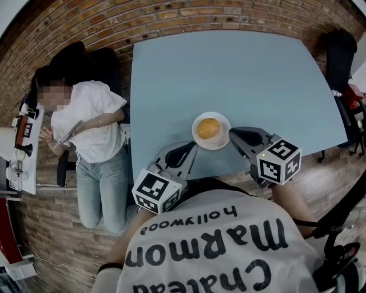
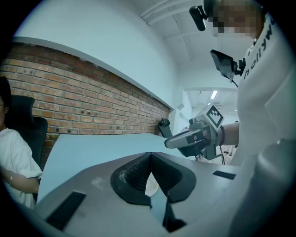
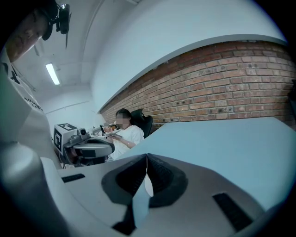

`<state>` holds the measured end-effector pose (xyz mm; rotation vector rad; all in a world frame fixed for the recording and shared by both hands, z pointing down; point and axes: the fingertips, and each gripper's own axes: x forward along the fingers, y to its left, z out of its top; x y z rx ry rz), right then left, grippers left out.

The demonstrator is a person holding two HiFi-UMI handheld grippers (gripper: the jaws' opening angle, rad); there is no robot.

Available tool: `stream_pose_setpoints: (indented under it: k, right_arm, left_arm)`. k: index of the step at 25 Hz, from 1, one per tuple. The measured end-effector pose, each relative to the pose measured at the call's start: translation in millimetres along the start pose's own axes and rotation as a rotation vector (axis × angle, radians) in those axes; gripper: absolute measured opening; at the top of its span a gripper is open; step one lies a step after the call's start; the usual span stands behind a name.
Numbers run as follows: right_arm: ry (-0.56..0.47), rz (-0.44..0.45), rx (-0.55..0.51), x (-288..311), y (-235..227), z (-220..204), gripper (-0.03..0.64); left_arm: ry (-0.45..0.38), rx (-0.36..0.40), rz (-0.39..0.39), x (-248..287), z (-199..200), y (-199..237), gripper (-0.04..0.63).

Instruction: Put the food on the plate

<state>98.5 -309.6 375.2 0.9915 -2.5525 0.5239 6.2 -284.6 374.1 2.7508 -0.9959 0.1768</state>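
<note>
A pale blue table (image 1: 229, 74) stands against a curved brick wall (image 1: 171, 17). Near the table's front edge sits a small white plate (image 1: 221, 142), and the food (image 1: 208, 127), a round golden bun, lies on it. The left gripper (image 1: 191, 150) and the right gripper (image 1: 233, 134) flank the plate, just beside its rim; each has its jaws pressed together with nothing between them. At the table's left a seated person (image 1: 91, 131) in a white shirt leans back in a black chair (image 1: 91, 63), well apart from the plate.
</note>
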Motion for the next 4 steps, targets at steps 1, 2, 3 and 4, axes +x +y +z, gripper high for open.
stream_pose_setpoints:
  k: [1,2,3,4]
  right_arm:
    - [0.001,0.000,0.001,0.7,-0.7,-0.1,0.011]
    - [0.003,0.000,0.003,1.6,-1.3,-0.2,0.011]
    - [0.005,0.001,0.005,2.6,-1.8,-0.2,0.011]
    - [0.007,0.001,0.007,3.6,-2.3,-0.3,0.011]
  left_arm:
    - [0.001,0.000,0.000,0.5,-0.1,0.8,0.005]
    - [0.002,-0.001,0.000,0.9,-0.2,1.7,0.006]
    - [0.003,-0.001,0.000,1.3,-0.3,2.6,0.005]
    - [0.004,-0.002,-0.001,1.7,-0.3,3.6,0.005]
